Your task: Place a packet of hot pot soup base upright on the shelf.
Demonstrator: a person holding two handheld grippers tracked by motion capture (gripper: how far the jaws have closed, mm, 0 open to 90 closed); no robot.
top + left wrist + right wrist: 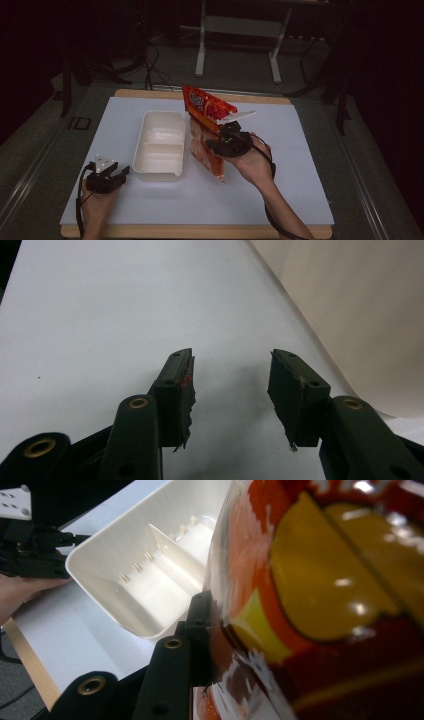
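Note:
A glossy red and yellow snack bag (206, 107) hangs tilted above the white mat, its lower end (212, 162) near the mat. My right gripper (220, 141) is shut on the bag's middle. In the right gripper view one fingertip (200, 617) presses on the bag (325, 580), which hides the other. A white two-compartment container (159, 172) stands just left of the bag, with nothing inside it (125, 535). My left gripper (121, 174) rests on the mat by the container's near left corner. It (231, 385) is open with bare mat between its pads, and the container wall (360, 315) rises to its right.
The white mat (280, 175) covers a wooden tabletop (200, 231). A white metal stand (237, 25) and cables (150, 65) are on the dark floor beyond the far edge. In the right gripper view, a hand (20, 590) holds the left gripper (30, 545).

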